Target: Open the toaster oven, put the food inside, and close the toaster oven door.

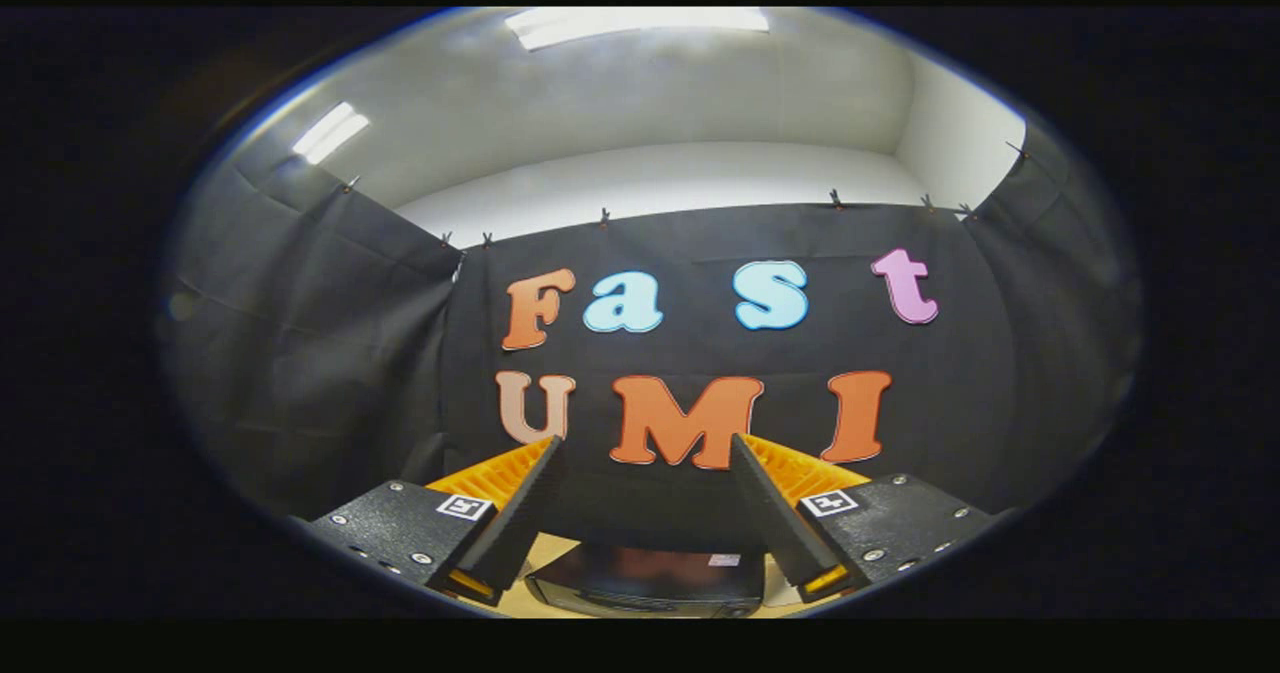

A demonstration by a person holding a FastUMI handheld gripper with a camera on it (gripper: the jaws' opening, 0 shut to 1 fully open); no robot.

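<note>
My gripper (pixel 645 445) is open, its two fingers spread wide with nothing between them, held high and pointing at the booth's back wall. Far below, between the finger bases, the dark top of the toaster oven (pixel 650 575) sits on a light wooden table (pixel 520 603). The oven's door is hidden from here, and so is any food.
Black cloth walls (pixel 300 353) close the booth at the back and on both sides. Above them are a white wall and ceiling lights (pixel 640 21).
</note>
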